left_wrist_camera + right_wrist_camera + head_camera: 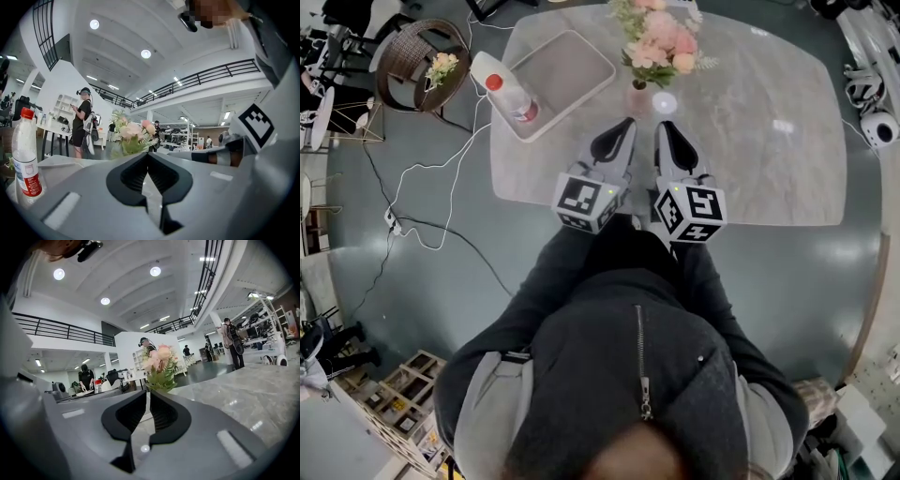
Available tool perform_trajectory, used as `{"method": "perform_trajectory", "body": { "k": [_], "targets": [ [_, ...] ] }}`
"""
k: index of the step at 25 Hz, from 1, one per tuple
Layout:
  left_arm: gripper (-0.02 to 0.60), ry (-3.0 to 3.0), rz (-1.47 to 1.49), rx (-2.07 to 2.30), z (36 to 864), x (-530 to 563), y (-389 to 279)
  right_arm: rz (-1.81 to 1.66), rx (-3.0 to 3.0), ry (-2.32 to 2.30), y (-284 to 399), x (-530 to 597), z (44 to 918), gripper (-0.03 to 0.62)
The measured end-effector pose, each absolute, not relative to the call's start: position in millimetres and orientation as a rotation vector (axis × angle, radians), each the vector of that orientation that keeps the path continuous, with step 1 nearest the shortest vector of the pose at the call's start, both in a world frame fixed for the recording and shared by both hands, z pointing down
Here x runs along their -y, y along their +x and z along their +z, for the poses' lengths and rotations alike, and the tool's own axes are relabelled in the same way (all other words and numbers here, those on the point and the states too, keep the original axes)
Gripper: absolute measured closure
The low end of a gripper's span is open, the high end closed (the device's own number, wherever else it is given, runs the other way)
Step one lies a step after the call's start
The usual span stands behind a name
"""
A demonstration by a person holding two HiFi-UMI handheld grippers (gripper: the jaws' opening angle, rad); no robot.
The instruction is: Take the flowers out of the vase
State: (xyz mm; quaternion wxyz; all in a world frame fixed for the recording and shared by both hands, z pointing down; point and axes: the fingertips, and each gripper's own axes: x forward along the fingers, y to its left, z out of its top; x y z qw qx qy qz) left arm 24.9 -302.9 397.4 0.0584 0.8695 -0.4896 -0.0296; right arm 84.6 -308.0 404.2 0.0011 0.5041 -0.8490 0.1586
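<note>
A bunch of pink and peach flowers (661, 42) with green leaves stands in a small vase (638, 99) near the far side of the marble table (769, 122). Both grippers hover side by side over the table's near half and point at the vase. My left gripper (626, 124) stops short of it, jaws shut and empty. My right gripper (662, 127) is just right of the vase, with a thin slit between its jaws and nothing in them. The flowers (131, 133) show beyond the left gripper (147, 154). The flowers (159, 359) rise straight ahead of the right gripper (147, 392).
A shallow tray (572, 56) lies on the table's left part, with a red-capped plastic bottle (508, 94) (26, 154) at its near left corner. A round wicker basket (417, 52) and cables (441, 187) are on the floor to the left. People stand in the hall behind.
</note>
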Motion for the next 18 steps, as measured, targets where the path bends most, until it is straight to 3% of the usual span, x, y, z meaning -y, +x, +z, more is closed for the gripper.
{"method": "perform_trajectory", "body": {
  "k": [6, 12, 18],
  "targets": [
    [0.572, 2.604, -0.076, 1.496, 405.2, 326.3, 15.3, 0.518, 2.644, 1.563, 77.0, 331.9, 417.3, 0.529],
    [0.572, 2.575, -0.082, 1.508, 415.4, 347.9, 3.9, 0.533, 2.635, 1.497, 62.3, 350.7, 430.6, 0.392],
    [0.572, 2.558, -0.096, 1.506, 422.1, 370.3, -1.4, 0.56, 2.636, 1.49, 57.7, 371.9, 440.1, 0.3]
  ]
}}
